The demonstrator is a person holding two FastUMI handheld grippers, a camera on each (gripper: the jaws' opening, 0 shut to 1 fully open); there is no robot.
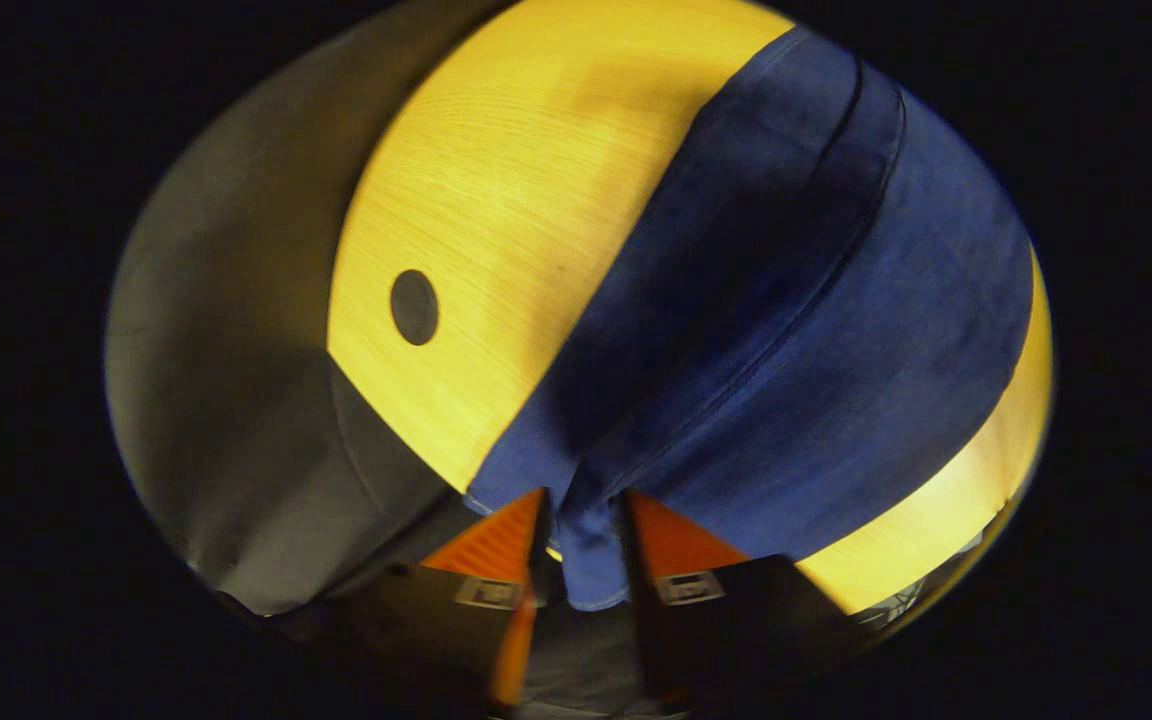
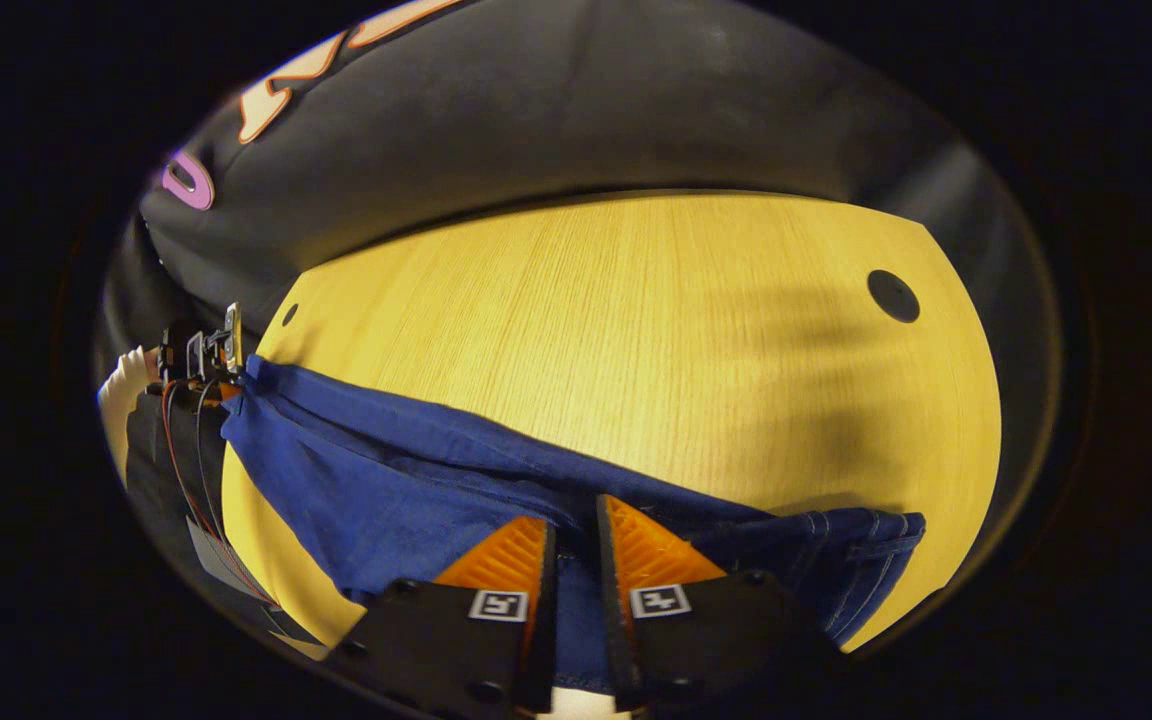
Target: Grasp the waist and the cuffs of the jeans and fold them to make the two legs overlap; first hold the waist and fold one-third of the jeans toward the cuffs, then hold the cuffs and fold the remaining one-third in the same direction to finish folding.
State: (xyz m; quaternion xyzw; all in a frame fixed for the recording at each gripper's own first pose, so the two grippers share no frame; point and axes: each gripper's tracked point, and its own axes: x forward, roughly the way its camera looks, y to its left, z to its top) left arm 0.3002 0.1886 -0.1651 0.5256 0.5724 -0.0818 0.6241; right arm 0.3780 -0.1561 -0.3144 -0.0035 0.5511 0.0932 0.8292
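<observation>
**Both claws pinching the jeans over the wooden tabletop**

While the left claw (image 1: 584,535) looks along its own fingers in the left gripper view, a narrow fold of the blue jeans (image 1: 786,330) sits pinched between them, the cloth bunched in the gap and both fingers pressing on it. From that pinch the denim spreads up and to the right in a broad band, with a long dark seam line running down its length. It lies across the yellow wooden tabletop (image 1: 496,230), which shows on the left of the cloth and again as a strip at the lower right. A dark round hole (image 1: 414,307) sits in the tabletop, well apart from the jeans. Beyond the tabletop's edge at the left hangs the dark booth wall (image 1: 226,380).

Seen in the right gripper view, the right claw (image 2: 576,545) is closed on denim too: the jeans (image 2: 416,480) fill the narrow gap between its fingers. A stitched edge of the jeans (image 2: 866,550) lies just right of the claw. The cloth stretches away to the left, its far end held at the left claw (image 2: 206,355), beside a pale sleeve (image 2: 121,400). Most of the tabletop (image 2: 636,330) lies bare past the jeans, with a round hole (image 2: 893,296) at its far right and a smaller one (image 2: 290,314) near the left claw.
</observation>
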